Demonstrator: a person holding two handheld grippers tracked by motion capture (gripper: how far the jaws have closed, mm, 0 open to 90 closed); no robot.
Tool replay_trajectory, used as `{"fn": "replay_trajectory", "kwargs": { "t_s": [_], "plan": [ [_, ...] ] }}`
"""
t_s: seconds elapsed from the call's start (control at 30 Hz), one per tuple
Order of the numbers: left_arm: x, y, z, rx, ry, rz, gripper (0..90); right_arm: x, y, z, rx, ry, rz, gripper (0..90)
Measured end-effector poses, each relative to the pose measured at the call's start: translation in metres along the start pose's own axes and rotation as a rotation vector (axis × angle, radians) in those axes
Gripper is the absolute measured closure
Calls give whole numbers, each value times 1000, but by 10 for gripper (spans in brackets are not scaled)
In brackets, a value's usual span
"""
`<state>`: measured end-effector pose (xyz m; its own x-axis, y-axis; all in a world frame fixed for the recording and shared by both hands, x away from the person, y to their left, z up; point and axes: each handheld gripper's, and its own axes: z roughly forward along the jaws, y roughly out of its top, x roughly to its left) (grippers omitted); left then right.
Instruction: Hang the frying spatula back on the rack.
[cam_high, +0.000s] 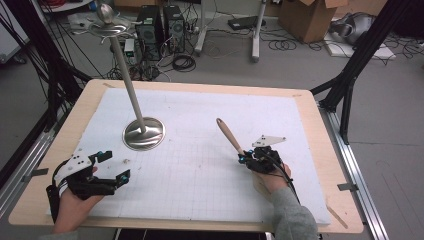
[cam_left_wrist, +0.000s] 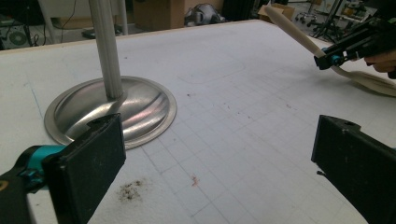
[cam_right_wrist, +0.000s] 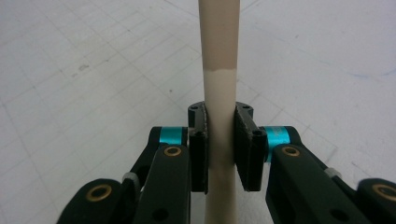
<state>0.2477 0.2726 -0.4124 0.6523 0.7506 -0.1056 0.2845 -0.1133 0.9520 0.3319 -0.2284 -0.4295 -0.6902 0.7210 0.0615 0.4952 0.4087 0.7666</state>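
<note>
- Cables, computer towers (cam_high: 159, 26) and a cardboard box (cam_high: 307, 17) lie on the grey floor beyond the wooden worktop (cam_high: 337, 165), which carries a white gridded mat (cam_high: 200, 165).
- On the mat's left half stands a metal stand (cam_high: 143, 132): a round domed base with a thin pole that rises, leaning toward the far left, to a small dish (cam_high: 107, 27) at its top.
- That dish holds a rounded silvery thing (cam_high: 105, 13); what it is cannot be told at this size.
- Right gripper (cam_high: 245, 157), near the mat's right middle, has its fingers (cam_right_wrist: 245, 149) closed on a spatula (cam_high: 229, 134), pressed on both sides of the beige shaft.
- In the right gripper view the spatula (cam_right_wrist: 219, 70) runs straight up between the two pads, pale near the grip and a little darker beyond.
- From above, the handle slants up and away toward the far left, its rounded end in the air, well apart from the stand.
- In the left gripper view the spatula's flat pale end (cam_left_wrist: 369, 80) lies low by the mat, behind the right gripper (cam_left_wrist: 329, 58).
- Left gripper (cam_high: 114, 167), at the near left corner, has its fingers (cam_left_wrist: 93, 154) spread wide with nothing between them; it points across the mat, and the stand's base (cam_left_wrist: 112, 109) sits just beyond one finger.
- A dark smudge of crumbs (cam_left_wrist: 130, 190) marks the mat near that finger.
</note>
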Motion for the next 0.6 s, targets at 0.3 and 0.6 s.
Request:
{"fn": "replay_trajectory", "kwargs": {
  "t_s": [0.3, 0.6],
  "plan": [
    [0, 0, -1, -3, -2, -1, 34, 3, 13, -9, -32, 20, -27, 778],
    [1, 0, -1, -3, 0, -4, 34, 9, 25, -13, -59, 37, -52, 779]
  ]
}}
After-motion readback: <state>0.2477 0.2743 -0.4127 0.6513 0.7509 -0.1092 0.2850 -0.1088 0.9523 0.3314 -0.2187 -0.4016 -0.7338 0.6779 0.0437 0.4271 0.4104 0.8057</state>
